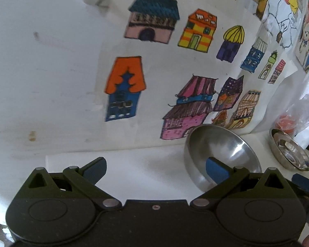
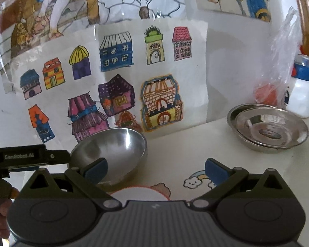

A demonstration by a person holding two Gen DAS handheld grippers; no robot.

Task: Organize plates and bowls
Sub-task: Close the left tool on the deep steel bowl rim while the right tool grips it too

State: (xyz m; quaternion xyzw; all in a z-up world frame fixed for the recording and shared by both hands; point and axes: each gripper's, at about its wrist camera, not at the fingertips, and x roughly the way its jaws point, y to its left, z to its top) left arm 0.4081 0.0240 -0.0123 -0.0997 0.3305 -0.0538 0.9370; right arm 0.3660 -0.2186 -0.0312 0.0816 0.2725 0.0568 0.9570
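Nearest the lens, both grippers are being held with jaws spread wide and nothing between them. A steel bowl [image 2: 111, 154] is being shown standing upright on the tabletop [image 2: 185, 144], just in front of the left gripper [image 1: 155, 169]; that gripper's right pad [image 1: 215, 170] is being seen over the bowl's near rim, though contact cannot be told. Two shallow steel plates [image 2: 267, 127] are being seen nested together well apart to the right, near a white bottle [image 2: 302, 96] and a plastic bag [image 2: 282, 61]. Ahead of the right gripper [image 2: 155, 169], only bare tabletop is being framed.

Judging by this, the bowl is being lined up for pickup. For a clean grip, one pad should be slipped inside the rim and one outside, the thin wall being pinched squarely, since polished steel is likely to be slippery and may tip if it is being caught off-centre.
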